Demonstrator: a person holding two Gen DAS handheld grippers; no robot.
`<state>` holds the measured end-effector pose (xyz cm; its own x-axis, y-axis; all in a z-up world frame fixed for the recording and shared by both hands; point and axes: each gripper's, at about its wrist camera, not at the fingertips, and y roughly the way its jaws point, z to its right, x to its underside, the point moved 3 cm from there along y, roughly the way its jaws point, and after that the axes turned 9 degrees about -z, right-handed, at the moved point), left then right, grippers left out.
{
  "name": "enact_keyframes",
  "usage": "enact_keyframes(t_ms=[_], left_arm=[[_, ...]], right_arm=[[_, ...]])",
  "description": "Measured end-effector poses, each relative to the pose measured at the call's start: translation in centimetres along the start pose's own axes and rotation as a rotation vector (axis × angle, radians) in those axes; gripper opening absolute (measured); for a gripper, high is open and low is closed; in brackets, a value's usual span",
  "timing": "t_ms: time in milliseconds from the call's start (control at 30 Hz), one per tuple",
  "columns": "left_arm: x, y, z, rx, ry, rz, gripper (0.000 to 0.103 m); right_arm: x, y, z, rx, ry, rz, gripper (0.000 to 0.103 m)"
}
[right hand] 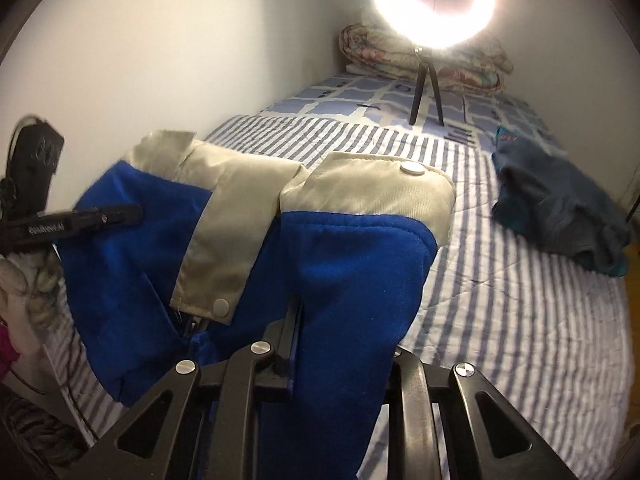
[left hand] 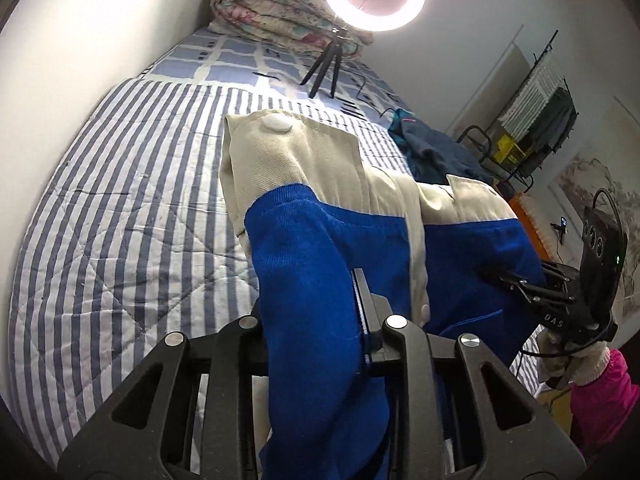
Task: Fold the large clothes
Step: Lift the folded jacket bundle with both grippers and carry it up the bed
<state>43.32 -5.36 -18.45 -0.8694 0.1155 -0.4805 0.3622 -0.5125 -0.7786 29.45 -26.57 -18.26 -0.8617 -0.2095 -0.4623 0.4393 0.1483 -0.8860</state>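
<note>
A blue fleece jacket [left hand: 320, 248] with cream collar panels and white snap buttons hangs lifted above the striped bed cover [left hand: 120, 208]. My left gripper [left hand: 320, 312] is shut on a fold of its blue fabric, which drapes over and hides one finger. My right gripper [left hand: 516, 280] grips the jacket's other side at the right. In the right wrist view the jacket [right hand: 352, 264] spills over my right gripper [right hand: 340, 332], shut on the blue cloth, and the left gripper [right hand: 100, 216] bites the fabric at the far left. The cream collar [right hand: 360, 188] points toward the far end of the bed.
A dark teal garment [right hand: 560, 208] lies crumpled on the bed's right side. A lit ring light on a small tripod [right hand: 428, 92] stands farther up the bed before a folded floral quilt [left hand: 280, 12]. White wall runs along the left. A clothes rack [left hand: 536, 120] stands beyond the bed's right side.
</note>
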Motion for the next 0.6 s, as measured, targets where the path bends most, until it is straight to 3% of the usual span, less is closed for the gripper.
enact_keyframes(t_ms=[333, 600], left_arm=[[0.2, -0.5, 5.0, -0.006, 0.074, -0.006, 0.024], [-2.2, 1.3, 10.4, 0.030, 0.136, -0.006, 0.024]], right_arm=[[1.6, -3.5, 1.8, 0.057, 0.004, 0.021, 0.018], [2.2, -6.1, 6.0, 0.108, 0.040, 0.054, 0.017]])
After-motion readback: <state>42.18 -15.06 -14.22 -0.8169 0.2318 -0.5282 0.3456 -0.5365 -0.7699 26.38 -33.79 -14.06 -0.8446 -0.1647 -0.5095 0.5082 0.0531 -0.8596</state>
